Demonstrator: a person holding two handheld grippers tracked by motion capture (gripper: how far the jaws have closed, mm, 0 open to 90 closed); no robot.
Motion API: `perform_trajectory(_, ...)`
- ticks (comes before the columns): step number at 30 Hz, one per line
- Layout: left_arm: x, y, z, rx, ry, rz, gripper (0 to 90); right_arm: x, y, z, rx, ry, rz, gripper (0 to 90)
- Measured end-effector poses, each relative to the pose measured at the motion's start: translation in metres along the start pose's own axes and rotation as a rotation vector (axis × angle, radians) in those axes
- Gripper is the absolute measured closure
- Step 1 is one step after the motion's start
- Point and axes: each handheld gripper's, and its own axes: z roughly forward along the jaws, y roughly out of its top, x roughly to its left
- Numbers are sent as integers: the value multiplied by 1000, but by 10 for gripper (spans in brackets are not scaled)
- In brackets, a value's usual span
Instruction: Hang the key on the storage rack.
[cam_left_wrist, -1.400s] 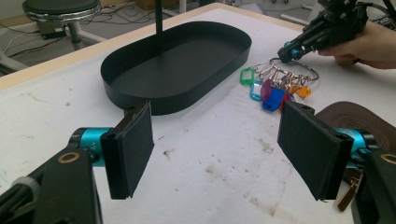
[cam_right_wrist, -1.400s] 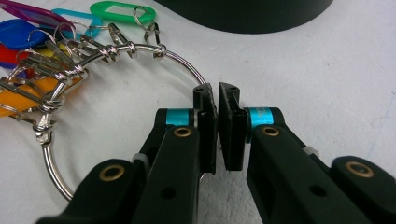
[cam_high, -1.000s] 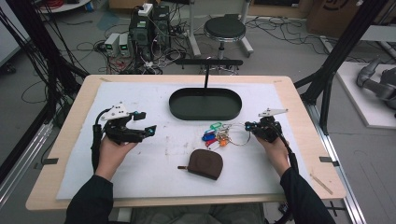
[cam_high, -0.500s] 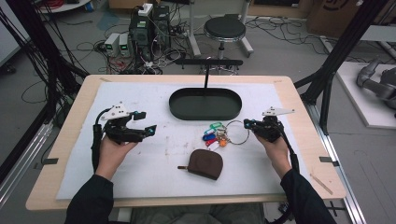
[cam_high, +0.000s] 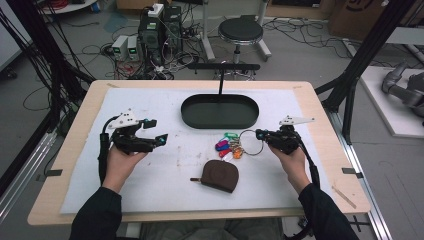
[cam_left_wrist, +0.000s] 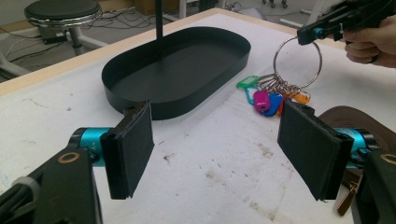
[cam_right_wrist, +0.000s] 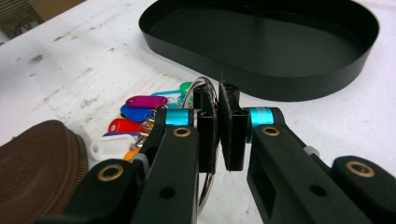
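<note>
One white, stained mat (cam_high: 150, 180) covers the wooden table (cam_high: 320, 105); right claw (cam_high: 259, 134) pinches the steel key ring (cam_high: 251, 142); left claw (cam_high: 156, 131) gapes; oval black tray (cam_high: 220, 111) beyond.

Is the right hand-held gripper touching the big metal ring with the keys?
Touching. In the left gripper view, the right hand-held gripper pinches the top of the key ring; the right gripper view shows its jaws shut on the wire.

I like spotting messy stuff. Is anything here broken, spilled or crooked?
Nothing broken or spilled. The white mat has a few brown smudges. The key ring stands up on edge because the right gripper pinches it, while its coloured tags lie on the mat.
</note>
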Motion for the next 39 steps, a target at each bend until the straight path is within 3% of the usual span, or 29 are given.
perform_trajectory(5,0,0,0,1,-1,1,267,2,-1,1,17,9,3,858)
perform_trajectory(13,0,0,-2,-2,0,-2,267,11,3,1,28,-9,-36,869)
perform_trajectory(22,2,0,-5,-22,-17,-24,266,13,24,-17,-1,-24,-93,877)
perform_trajectory(39,-4,-3,-11,-53,-51,-7,266,7,66,-46,-7,42,-186,878)
